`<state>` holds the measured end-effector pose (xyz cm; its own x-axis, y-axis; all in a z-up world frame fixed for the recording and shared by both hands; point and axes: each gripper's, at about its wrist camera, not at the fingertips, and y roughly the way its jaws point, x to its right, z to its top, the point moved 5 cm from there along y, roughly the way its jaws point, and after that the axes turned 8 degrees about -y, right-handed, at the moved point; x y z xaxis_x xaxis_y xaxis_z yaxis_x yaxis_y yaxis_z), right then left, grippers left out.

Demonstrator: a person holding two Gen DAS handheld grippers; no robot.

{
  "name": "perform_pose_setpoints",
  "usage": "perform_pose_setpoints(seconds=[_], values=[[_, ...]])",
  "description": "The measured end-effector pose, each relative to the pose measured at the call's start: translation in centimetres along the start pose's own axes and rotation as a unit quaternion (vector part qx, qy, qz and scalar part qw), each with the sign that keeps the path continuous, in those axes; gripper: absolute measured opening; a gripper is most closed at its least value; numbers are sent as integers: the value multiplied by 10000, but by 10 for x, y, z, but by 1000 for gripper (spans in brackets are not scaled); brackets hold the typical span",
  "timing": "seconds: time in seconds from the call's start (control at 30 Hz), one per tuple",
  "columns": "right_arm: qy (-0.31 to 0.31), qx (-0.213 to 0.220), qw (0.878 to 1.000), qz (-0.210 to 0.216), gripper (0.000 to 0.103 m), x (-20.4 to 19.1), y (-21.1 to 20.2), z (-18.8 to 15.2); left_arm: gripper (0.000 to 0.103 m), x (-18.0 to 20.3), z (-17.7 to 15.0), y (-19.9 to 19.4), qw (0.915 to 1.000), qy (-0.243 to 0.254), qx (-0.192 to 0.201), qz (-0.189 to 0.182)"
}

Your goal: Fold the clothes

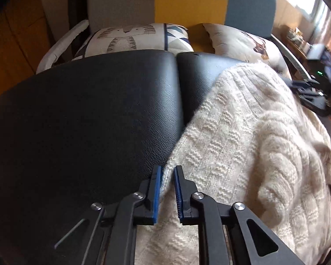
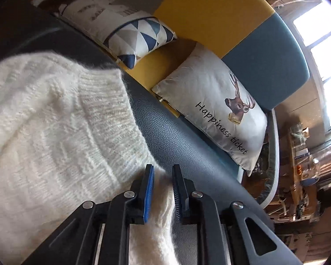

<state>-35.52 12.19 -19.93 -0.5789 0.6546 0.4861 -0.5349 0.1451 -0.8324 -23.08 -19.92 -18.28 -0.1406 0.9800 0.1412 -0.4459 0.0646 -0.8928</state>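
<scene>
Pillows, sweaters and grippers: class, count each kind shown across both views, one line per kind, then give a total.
Pillows: 2 (triangle pillow, deer pillow)
Sweaters: 1 (sweater)
Grippers: 2 (left gripper, right gripper)
Total: 5

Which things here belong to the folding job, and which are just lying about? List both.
Job: cream knit sweater; black padded surface under it; left tool and right tool, each at a sweater edge.

Lying about: deer cushion; triangle-pattern cushion; yellow and teal sofa back.
</scene>
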Motion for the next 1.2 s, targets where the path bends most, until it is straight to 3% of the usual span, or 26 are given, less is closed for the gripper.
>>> perform_pose_setpoints(seconds=[0.1,0.23,0.33,0.43,0.53,0.63,0.8,0.9,1.07,1.2], values=[[482,541,9936,862,25,7,-52,-18,23,-10,-1,-15,9979,-530,19,-364],[1024,837,9622,2383,26,-3,-108,-65,29,-13,-20,-52,9903,-945,239,-992],[813,727,9343,3395,26,-43,-140,-108,32,-7,-50,-80,9821,-1069,314,-1517],[330,424,9248,3766,26,-96,-155,-148,35,3,-83,-101,9768,-1014,345,-1853],[117,-37,9363,3511,26,-133,-145,-179,36,19,-114,-106,9762,-859,137,-1987],[-316,-232,9587,2818,26,-156,-138,-204,36,35,-145,-103,9801,-684,-101,-1861],[-194,-516,9691,2403,26,-149,-139,-233,36,52,-189,-86,9823,-592,-544,-1693],[28,-577,9706,2337,28,-139,-138,-248,36,46,-194,-89,9745,-965,-600,-1933],[399,-678,9718,2224,29,-123,-136,-273,36,-1,-181,-88,9657,-1851,-453,-1763],[715,-720,9700,2209,32,-115,-136,-280,36,-86,-166,-110,9585,-2714,124,-865]])
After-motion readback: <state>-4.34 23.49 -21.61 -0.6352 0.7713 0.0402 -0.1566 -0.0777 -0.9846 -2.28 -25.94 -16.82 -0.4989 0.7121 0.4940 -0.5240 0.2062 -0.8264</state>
